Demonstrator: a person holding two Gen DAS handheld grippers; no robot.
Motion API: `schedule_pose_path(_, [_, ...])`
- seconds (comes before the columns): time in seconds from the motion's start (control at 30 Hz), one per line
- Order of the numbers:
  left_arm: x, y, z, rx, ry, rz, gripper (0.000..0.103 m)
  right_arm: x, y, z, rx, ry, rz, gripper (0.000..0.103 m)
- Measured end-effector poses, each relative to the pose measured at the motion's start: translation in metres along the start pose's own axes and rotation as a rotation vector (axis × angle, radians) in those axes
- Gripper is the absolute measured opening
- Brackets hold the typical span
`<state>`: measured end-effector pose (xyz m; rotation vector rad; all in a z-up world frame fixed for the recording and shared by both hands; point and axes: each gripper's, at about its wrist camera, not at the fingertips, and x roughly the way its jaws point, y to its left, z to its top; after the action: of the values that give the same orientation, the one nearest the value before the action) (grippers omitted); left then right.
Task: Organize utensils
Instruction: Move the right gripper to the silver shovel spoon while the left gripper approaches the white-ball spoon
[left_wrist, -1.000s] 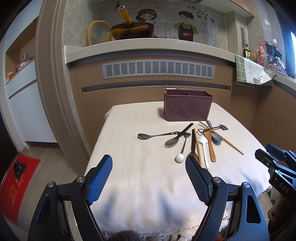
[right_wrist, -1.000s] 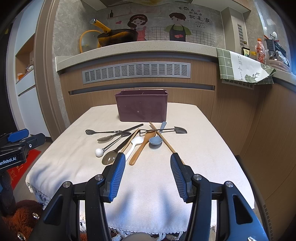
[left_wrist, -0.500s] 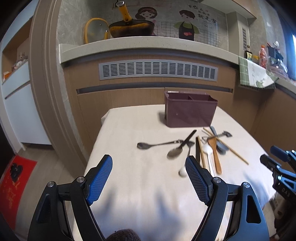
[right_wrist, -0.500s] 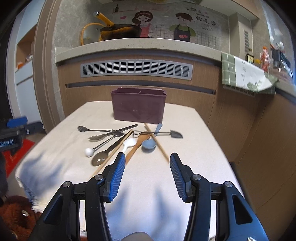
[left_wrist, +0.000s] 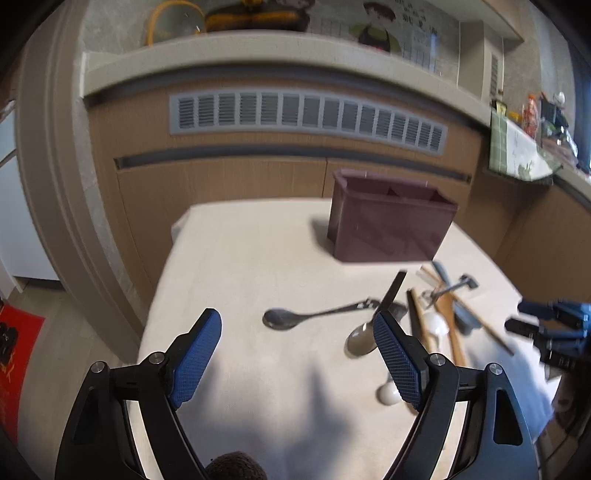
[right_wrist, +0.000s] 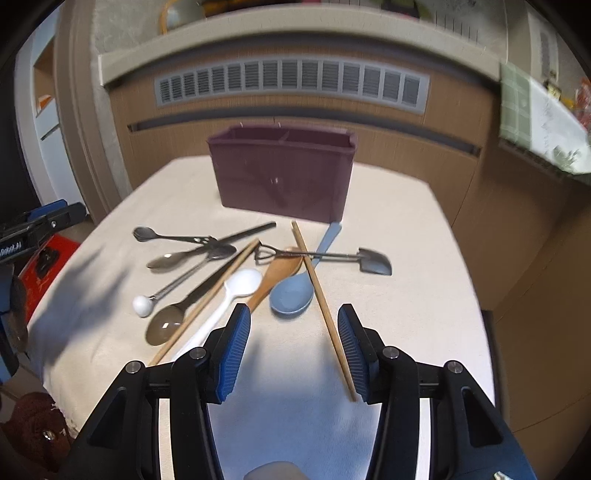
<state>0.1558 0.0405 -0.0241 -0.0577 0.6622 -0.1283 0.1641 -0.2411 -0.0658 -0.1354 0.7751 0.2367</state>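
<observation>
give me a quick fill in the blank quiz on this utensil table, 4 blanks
1. The utensils lie on the cloth in front of a dark ____ caddy.
2. The blue spoon lies with its bowl pointing ____ the camera.
3. The right gripper has its jaws ____, with nothing held.
4. The small shovel-shaped spoon lies on the ____ side of the pile in the right wrist view.

Missing words: purple; toward; open; right

bare cloth (left_wrist: 258, 369) at left, utensil pile (right_wrist: 236, 280) fronting holder (right_wrist: 284, 177)
</observation>
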Motion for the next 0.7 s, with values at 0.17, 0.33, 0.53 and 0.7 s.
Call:
schedule_pose_path(0.17, [0.022, 0.0, -0.001, 0.026, 0.02, 0.004, 0.084, 0.025, -0.016, 0.015, 0.035, 0.01, -0.03, 0.046])
schedule_pose_path(0.33, [0.024, -0.006, 0.009, 0.081, -0.023, -0.002, 0.084, 0.049, -0.015, 0.034, -0.144, 0.027, -0.023, 0.04])
schedule_pose_path(0.53, [0.039, 0.002, 0.023, -0.014, -0.032, -0.028, 0.084, 0.08, -0.082, 0.048, 0.228, 0.157, 0.011, 0.044])
schedule_pose_path(0.7, [0.063, 0.006, 0.03, -0.043, -0.002, -0.045, 0.084, 0.085, -0.094, 0.03, 0.479, 0.161, 0.06, 0.043])
